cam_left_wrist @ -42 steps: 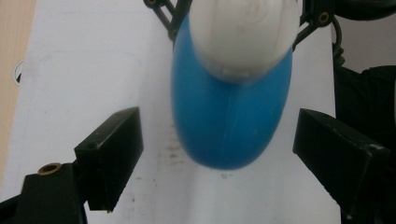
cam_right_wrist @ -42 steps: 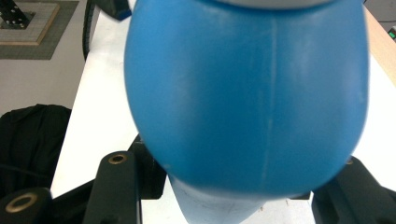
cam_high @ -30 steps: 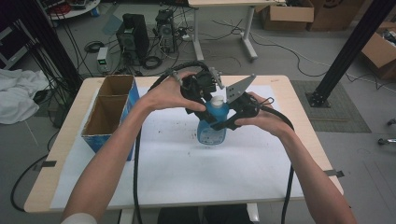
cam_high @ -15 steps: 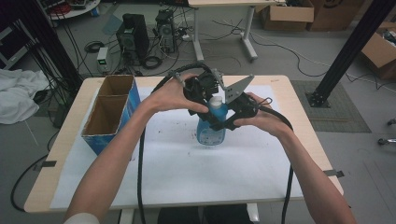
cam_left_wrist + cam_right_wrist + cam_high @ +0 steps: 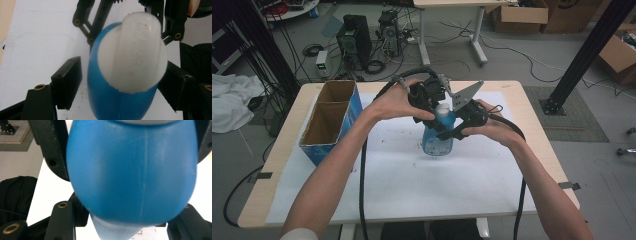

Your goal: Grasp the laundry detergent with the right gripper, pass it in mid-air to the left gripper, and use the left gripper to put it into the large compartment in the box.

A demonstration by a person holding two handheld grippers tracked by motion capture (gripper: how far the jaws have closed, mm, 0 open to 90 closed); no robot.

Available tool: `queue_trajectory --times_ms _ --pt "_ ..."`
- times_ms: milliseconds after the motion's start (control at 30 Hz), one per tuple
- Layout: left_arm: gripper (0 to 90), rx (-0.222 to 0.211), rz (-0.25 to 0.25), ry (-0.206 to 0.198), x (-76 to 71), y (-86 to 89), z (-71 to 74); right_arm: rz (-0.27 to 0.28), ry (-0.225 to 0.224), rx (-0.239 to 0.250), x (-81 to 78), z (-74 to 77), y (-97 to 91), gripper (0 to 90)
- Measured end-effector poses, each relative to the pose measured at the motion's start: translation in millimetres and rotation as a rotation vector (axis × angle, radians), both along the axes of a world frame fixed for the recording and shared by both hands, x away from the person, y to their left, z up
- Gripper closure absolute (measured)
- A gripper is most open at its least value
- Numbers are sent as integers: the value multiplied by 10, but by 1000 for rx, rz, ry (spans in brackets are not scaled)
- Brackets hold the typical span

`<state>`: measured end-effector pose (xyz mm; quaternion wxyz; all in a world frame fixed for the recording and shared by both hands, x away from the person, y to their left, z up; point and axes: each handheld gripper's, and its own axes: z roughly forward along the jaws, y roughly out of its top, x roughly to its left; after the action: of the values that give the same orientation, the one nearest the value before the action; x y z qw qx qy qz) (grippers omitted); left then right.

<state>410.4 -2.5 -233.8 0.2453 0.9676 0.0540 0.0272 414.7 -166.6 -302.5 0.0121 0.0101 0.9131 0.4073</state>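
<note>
A blue bottle (image 5: 437, 142) with a white cap (image 5: 443, 107) stands upright on the white sheet in mid-table. My right gripper (image 5: 455, 127) comes in from the right and is shut on the bottle's body (image 5: 130, 175), its jaws pressing low on both sides in the right gripper view (image 5: 126, 220). My left gripper (image 5: 428, 99) reaches over from the left. Its jaws have just been closing around the cap (image 5: 132, 50). In the left gripper view (image 5: 120, 83) the left pad (image 5: 67, 83) still stands apart from the bottle.
A cardboard box (image 5: 329, 117) with blue sides and two open compartments stands at the table's left edge. The white sheet (image 5: 412, 185) covers most of the wooden table (image 5: 542, 130). Cables trail from both grippers toward the front edge.
Both hands and the bottle keep their places. The left gripper's jaws look a little narrower around the cap.
</note>
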Motion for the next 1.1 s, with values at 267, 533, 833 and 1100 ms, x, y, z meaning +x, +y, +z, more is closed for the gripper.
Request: queue_trajectory --times_ms 267,533,833,1100 --pt "291 1 -5 0 -1 -4 -9 1 1 0 1 -8 -3 456" --pt "316 1 -9 -3 -2 -9 -15 -1 3 2 6 -11 3 456" --pt "369 3 -23 -2 -18 -16 -16 1 10 3 3 -20 5 456" --pt "375 -8 -19 14 -21 0 -2 9 20 19 2 -20 -2 455"
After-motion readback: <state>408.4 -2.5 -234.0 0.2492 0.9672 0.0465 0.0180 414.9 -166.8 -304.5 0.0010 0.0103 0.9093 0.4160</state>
